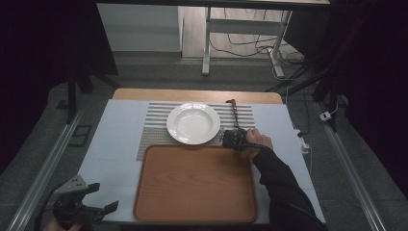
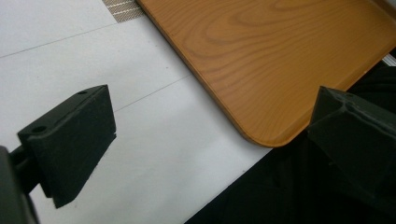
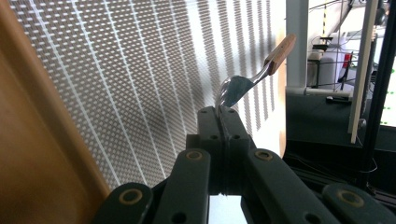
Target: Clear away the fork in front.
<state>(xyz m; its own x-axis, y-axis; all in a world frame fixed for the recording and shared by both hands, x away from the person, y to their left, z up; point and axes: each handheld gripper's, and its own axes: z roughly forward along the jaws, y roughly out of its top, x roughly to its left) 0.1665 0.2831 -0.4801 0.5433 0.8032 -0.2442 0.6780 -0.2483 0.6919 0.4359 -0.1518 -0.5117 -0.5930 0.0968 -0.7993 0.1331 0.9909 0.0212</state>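
Two grippers: right gripper (image 3: 219,114) jaws tight on spoon (image 3: 236,88) beside plate (image 1: 193,123); left gripper (image 1: 98,197) jaws wide, off tray (image 2: 280,51) corner.

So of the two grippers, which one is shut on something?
The right gripper, beside the white round plate: its jaws are clamped on the metal spoon with a wooden handle. The left gripper stands wide open over the white table.

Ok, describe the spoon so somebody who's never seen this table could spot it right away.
Find the white plate on the striped mat, behind the wooden tray. Just right of the plate lies the spoon, pointing away from the person. It's the only cutlery there: metal bowl, brown wooden handle, its bowl end pinched in the right claw.
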